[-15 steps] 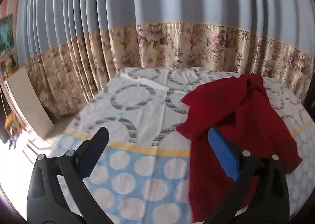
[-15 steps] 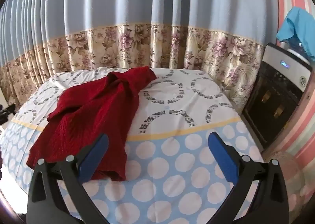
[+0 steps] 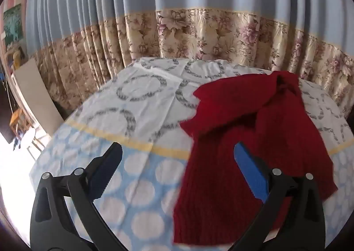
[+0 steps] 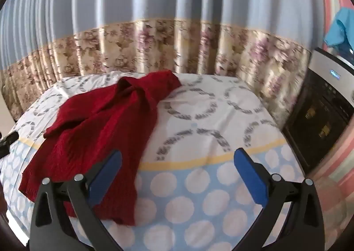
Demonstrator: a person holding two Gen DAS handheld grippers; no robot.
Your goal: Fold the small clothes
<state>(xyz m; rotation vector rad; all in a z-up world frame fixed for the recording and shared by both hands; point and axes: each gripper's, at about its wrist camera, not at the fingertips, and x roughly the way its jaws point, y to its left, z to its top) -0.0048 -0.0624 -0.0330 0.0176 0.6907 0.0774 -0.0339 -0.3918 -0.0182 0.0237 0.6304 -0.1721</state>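
Observation:
A dark red knitted sweater (image 3: 247,136) lies rumpled on a table covered with a patterned cloth (image 3: 141,100). In the left wrist view it fills the right half, its hem near the front edge. My left gripper (image 3: 177,162) is open and empty above the table, its right finger over the sweater. In the right wrist view the sweater (image 4: 101,131) lies at the left. My right gripper (image 4: 177,164) is open and empty, its left finger over the sweater's hem.
A blue and floral curtain (image 3: 199,36) hangs close behind the table. A black and white appliance (image 4: 325,105) stands at the right with a blue cloth (image 4: 340,30) above it. A white board (image 3: 33,92) and a wooden chair (image 3: 20,122) stand at the left.
Both grippers have moved a little forward and lower toward the table; the sweater looks larger and nearer. The sweater itself has not moved.

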